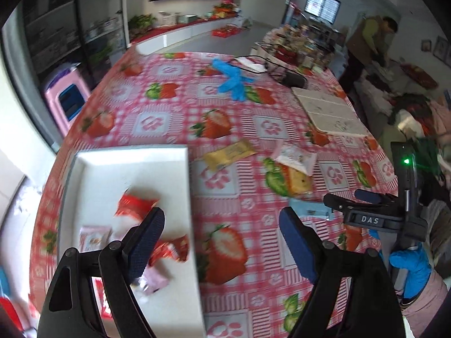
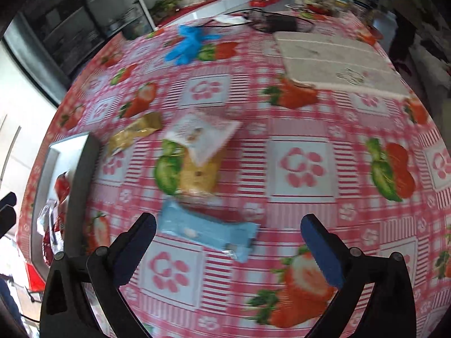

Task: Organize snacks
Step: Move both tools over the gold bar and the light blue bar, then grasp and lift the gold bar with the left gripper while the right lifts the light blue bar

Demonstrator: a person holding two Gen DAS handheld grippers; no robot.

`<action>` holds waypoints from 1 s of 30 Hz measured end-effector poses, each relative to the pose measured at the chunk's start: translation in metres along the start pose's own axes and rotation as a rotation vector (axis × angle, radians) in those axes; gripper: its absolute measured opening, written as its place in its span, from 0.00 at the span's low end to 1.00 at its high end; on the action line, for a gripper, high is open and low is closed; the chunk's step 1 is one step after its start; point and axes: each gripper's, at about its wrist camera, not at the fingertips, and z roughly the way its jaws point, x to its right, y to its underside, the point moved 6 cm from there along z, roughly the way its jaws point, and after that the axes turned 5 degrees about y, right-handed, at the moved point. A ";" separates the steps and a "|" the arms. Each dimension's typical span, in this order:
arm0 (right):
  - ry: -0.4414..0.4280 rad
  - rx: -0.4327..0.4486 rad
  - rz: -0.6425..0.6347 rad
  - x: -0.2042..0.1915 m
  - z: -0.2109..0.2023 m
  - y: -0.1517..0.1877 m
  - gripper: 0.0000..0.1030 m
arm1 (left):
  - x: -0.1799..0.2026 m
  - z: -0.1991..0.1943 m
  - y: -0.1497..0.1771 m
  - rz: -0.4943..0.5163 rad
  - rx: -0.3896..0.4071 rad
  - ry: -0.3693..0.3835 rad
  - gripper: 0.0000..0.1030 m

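Note:
A white tray (image 1: 135, 166) lies at the table's left and holds red snack packets (image 1: 135, 204), a pink-white packet (image 1: 94, 238) and a pink one (image 1: 156, 280). My left gripper (image 1: 222, 242) is open and empty over the tray's right edge. On the cloth lie a gold packet (image 1: 229, 155), a clear-wrapped cake with white label (image 1: 296, 169) and a light blue packet (image 2: 208, 231). My right gripper (image 2: 228, 248) is open and empty just above the blue packet; it also shows in the left wrist view (image 1: 349, 200). The tray (image 2: 67, 146) sits at left in the right wrist view.
The strawberry-print tablecloth (image 1: 253, 118) covers a round table. Blue gloves (image 1: 232, 80), a white mat (image 1: 329, 109), and black cables with a device (image 1: 290, 77) lie at the far side. A pink stool (image 1: 67, 95) stands left. A person (image 1: 366, 45) stands beyond.

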 end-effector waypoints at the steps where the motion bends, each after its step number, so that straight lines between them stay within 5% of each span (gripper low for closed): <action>1: 0.006 -0.004 0.017 0.009 0.001 0.000 1.00 | 0.006 0.006 -0.005 0.023 0.000 -0.005 0.84; 7: 0.015 -0.022 -0.003 0.020 0.013 0.001 1.00 | 0.032 0.074 -0.028 0.238 -0.027 -0.109 0.84; 21: 0.028 0.017 -0.403 -0.041 0.050 0.015 1.00 | 0.009 0.188 -0.047 0.240 -0.150 -0.132 0.84; 23: 0.033 0.022 -0.416 -0.045 0.051 0.016 0.98 | 0.009 0.189 -0.047 0.222 -0.160 -0.120 0.76; 24: 0.031 0.026 -0.419 -0.047 0.050 0.016 0.92 | 0.011 0.187 -0.046 0.208 -0.158 -0.104 0.69; 25: 0.030 0.033 -0.424 -0.049 0.048 0.016 0.86 | 0.013 0.186 -0.045 0.201 -0.159 -0.087 0.53; 26: 0.033 0.043 -0.429 -0.051 0.045 0.016 0.69 | 0.016 0.184 -0.044 0.199 -0.162 -0.077 0.35; 27: 0.034 0.046 -0.430 -0.053 0.042 0.016 0.51 | 0.020 0.182 -0.041 0.205 -0.164 -0.082 0.32; 29: 0.045 0.037 -0.428 -0.054 0.038 0.017 0.32 | 0.027 0.176 -0.032 0.218 -0.162 -0.107 0.28; 30: 0.048 0.032 -0.420 -0.053 0.036 0.019 0.31 | 0.032 0.171 -0.023 0.221 -0.160 -0.104 0.27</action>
